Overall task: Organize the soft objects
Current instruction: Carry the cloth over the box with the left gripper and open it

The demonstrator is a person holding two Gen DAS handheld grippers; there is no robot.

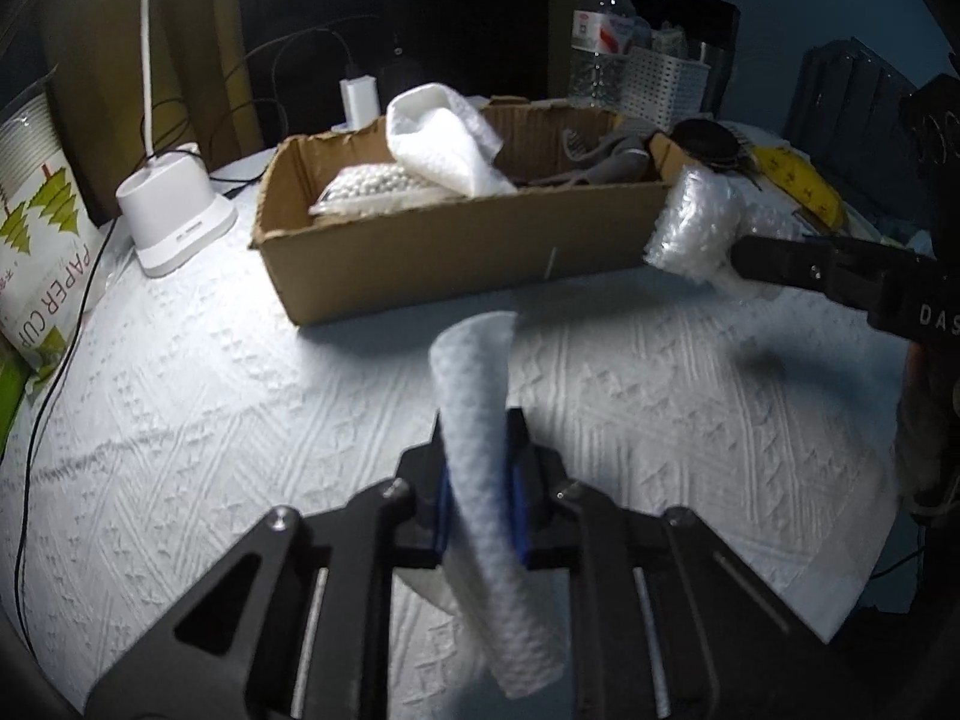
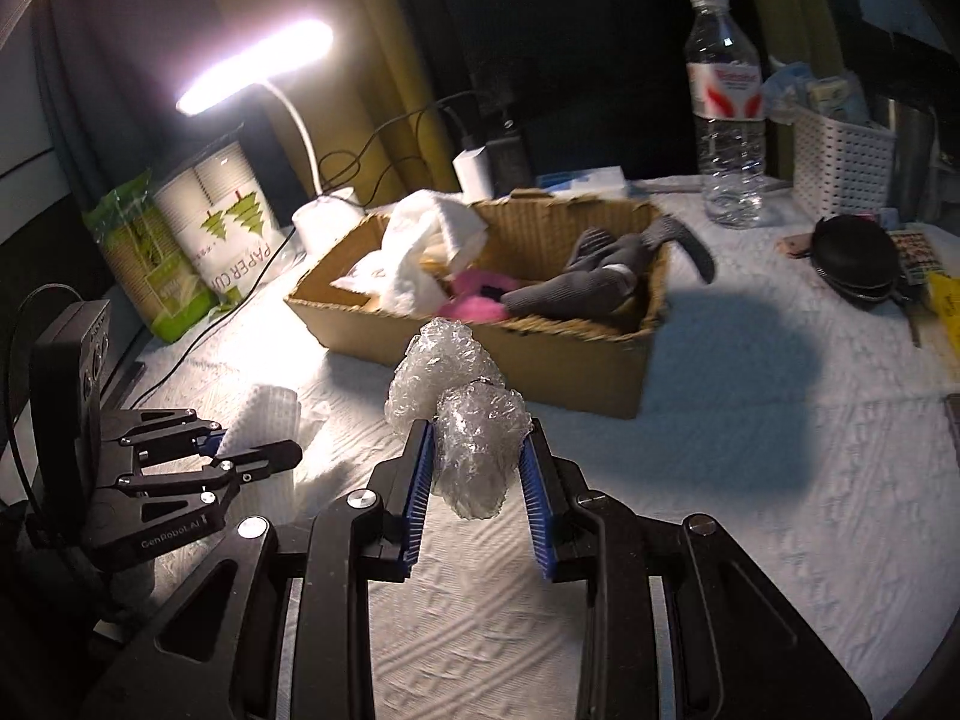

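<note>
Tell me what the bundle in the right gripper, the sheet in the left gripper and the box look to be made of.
Bundle in the right gripper: clear bubble wrap, glossy, with crinkled air pockets. Sheet in the left gripper: probably paper towel or nonwoven cloth, matte white with an embossed dimple pattern. Box: brown corrugated cardboard, matte, with fluting visible along its torn rim.

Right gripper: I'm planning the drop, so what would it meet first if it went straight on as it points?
Probably the near wall of the cardboard box. The right gripper, shut on bubble wrap, points at it over bare cloth; depth is unclear.
</note>
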